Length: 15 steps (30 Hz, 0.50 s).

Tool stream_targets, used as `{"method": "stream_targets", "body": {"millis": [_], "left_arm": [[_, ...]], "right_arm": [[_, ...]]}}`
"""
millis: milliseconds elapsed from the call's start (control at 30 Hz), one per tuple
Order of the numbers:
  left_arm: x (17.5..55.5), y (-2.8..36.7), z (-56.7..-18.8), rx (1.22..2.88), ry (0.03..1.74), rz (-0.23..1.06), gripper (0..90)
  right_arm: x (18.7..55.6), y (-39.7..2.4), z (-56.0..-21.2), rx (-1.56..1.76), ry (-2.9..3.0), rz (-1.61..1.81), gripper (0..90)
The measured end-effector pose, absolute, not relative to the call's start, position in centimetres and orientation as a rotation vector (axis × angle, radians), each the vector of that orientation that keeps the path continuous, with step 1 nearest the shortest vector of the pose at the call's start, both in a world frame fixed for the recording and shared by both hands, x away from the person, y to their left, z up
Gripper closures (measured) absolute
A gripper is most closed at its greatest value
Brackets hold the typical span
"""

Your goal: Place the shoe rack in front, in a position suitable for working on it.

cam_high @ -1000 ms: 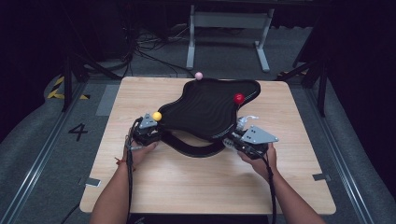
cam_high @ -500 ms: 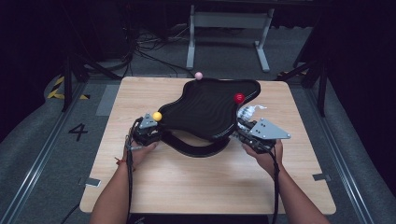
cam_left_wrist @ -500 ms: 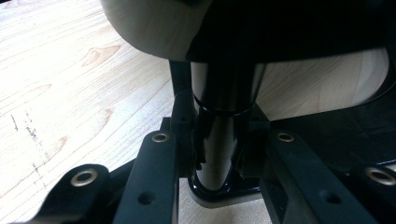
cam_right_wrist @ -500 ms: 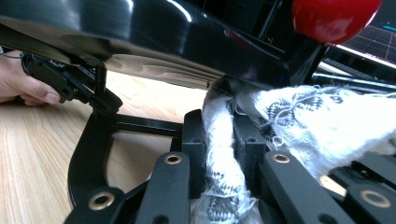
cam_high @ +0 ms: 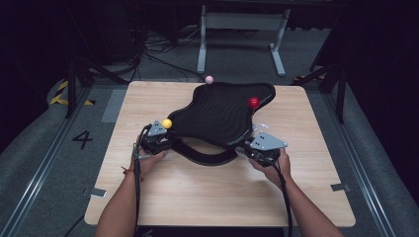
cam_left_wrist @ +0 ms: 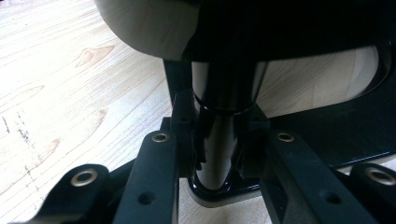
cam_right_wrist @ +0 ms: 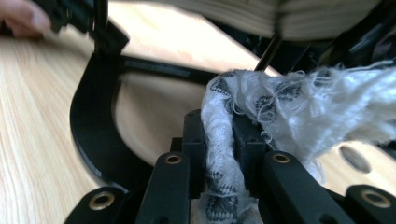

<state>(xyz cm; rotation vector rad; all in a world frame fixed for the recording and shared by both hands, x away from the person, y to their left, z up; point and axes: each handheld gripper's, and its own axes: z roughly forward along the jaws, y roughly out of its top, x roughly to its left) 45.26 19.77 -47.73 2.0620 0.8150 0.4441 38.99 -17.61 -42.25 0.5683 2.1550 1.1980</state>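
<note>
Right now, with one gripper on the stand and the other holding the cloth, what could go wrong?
1. The left gripper clamps a glossy black post of the black stand; it might slip or twist.
2. The right gripper pinches only a frayed edge of the white cloth; it could pull free or snag the stand's base.
3. The red ball, yellow ball and pink ball could roll off if the stand tips.

Free and blocked space on the table (cam_high: pixel 212 197). The near half of the tabletop, between the two forearms, lies bare and passable. The black wavy tray (cam_high: pixel 217 116) on its stand fills the far middle; its curved base (cam_high: pixel 205 155) juts toward the near side. The left strip beside the left gripper (cam_high: pixel 154 140) and the right strip beyond the right gripper (cam_high: pixel 257 148) are open. Red ball (cam_high: pixel 253 102), yellow ball (cam_high: pixel 167 123) and pink ball (cam_high: pixel 209 79) stand up at the tray's rim.
</note>
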Motion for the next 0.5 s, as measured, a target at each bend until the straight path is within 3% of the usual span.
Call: {"method": "stream_targets", "body": {"millis": [500], "left_arm": [[45.1, 19.6, -47.8, 2.064, 0.802, 0.422, 74.1]], "right_arm": [[40.4, -17.4, -46.0, 0.630, 2.218, 1.112, 79.0]]}}
